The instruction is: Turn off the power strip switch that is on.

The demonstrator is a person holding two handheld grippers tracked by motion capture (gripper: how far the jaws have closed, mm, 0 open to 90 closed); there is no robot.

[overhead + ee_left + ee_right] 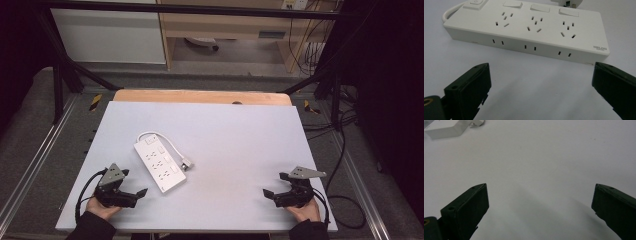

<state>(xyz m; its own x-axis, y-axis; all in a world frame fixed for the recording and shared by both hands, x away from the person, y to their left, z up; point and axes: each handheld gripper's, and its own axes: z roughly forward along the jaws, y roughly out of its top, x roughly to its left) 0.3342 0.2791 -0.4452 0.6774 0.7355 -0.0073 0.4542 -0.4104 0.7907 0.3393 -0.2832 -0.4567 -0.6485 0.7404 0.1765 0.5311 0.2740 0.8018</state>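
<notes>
A white power strip lies flat on the pale table, left of centre, with its cord looping round to a plug beside it. In the left gripper view the power strip lies just beyond the jaws, sockets and switches facing up. My left gripper rests near the table's front left, open and empty, aimed at the strip. My right gripper sits at the front right, open and empty, over bare table. One end of the power strip shows far off at the right gripper view's top left corner.
A wooden board edge runs along the table's far side. Black frame bars and cables stand beyond and to the right of the table. A wooden cabinet is behind.
</notes>
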